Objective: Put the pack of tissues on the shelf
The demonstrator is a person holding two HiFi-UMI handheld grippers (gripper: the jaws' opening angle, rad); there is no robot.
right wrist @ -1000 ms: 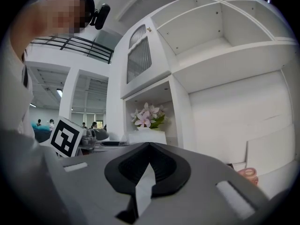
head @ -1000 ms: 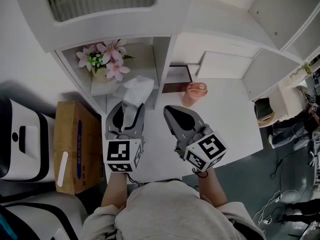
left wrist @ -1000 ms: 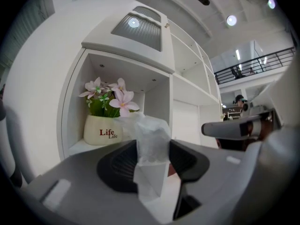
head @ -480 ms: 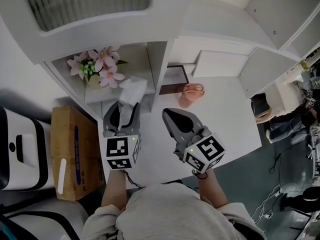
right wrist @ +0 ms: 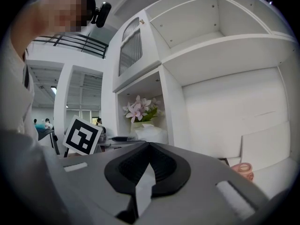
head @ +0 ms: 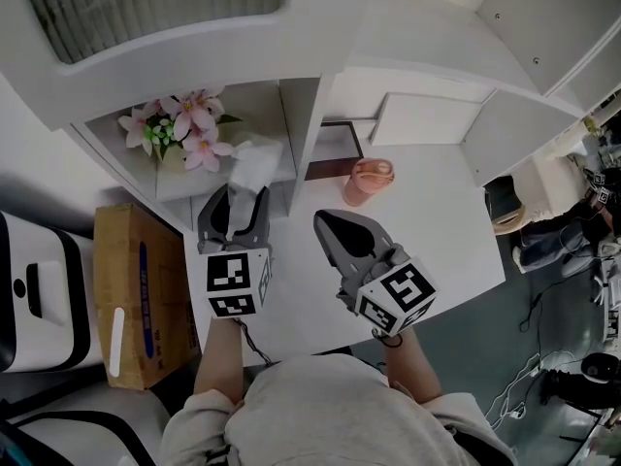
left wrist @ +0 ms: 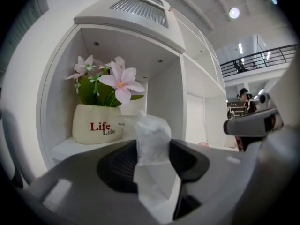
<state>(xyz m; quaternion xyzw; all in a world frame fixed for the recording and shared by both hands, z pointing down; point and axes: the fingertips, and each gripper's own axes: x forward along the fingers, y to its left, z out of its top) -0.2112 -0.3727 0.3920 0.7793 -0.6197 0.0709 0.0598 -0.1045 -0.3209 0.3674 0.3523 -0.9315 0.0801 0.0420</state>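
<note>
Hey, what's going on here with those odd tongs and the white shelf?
A person holds a set of tongs in each hand. The left tongs are clamped on a pack of tissues, holding it at the opening of a shelf compartment, beside a flower pot. The pack has not been let go yet. The right tongs are shut and empty, hovering over the white table.
</note>
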